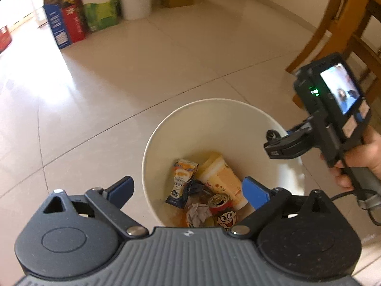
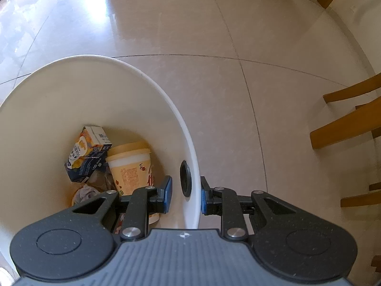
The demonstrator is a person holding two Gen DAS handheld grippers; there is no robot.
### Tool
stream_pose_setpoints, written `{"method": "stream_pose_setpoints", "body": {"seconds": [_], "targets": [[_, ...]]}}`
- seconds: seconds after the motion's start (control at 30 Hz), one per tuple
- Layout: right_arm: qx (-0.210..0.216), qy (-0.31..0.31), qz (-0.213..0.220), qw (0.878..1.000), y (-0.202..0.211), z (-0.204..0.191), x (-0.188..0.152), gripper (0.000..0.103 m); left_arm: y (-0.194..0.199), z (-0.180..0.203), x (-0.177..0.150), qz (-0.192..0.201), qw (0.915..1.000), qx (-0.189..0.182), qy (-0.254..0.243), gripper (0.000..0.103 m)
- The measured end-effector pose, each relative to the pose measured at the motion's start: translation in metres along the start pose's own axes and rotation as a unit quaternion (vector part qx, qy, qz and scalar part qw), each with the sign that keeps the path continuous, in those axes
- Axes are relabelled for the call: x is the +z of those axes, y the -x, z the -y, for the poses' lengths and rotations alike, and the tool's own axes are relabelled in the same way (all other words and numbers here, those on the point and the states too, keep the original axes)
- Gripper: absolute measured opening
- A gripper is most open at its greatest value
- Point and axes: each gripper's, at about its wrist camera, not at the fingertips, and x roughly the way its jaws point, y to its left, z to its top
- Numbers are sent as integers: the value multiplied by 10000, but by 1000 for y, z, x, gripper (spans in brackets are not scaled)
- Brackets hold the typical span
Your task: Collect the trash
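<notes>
A white bin (image 1: 166, 128) stands on the tiled floor. Inside lie a blue and yellow milk carton (image 1: 182, 181), a yellow paper cup (image 1: 220, 178), a red can (image 1: 220, 203) and crumpled tissue (image 1: 197, 213). My left gripper (image 1: 188, 191) hangs open over the bin's near side with nothing between its fingers. My right gripper (image 2: 185, 197), held by a hand (image 1: 364, 157), straddles the bin's right rim (image 2: 194, 190). One pad (image 2: 167, 194) is inside, a little off the wall. The other pad (image 2: 203, 200) rests against the outside.
Wooden chair legs (image 2: 345, 126) stand to the right of the bin. Boxes and bags (image 1: 78, 16) and a white bucket (image 1: 135, 0) line the far wall. A black hole (image 2: 185, 178) pierces the bin wall near my right gripper.
</notes>
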Motion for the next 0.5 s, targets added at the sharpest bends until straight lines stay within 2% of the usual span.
{"method": "stream_pose_setpoints", "body": {"seconds": [0.1, 0.2, 0.23, 0.27, 0.33, 0.5], "targets": [[36, 39, -19, 10000, 3, 0, -2, 28, -5, 0, -4, -91, 9997, 77, 207, 98], [131, 45, -37, 9999, 10, 2, -4, 31, -11, 3, -6, -219, 9989, 339, 241, 98], [178, 37, -43, 9998, 13, 2, -5, 38, -13, 7, -7, -248, 9986, 419, 219, 98], [213, 28, -45, 9998, 17, 3, -6, 50, -11, 7, -7, -256, 9983, 473, 207, 98], [245, 29, 1, 9997, 25, 3, -10, 67, -6, 8, -7, -236, 9979, 555, 240, 98], [440, 121, -38, 9990, 45, 2, -20, 79, 6, 11, -8, -219, 9962, 679, 490, 98]]}}
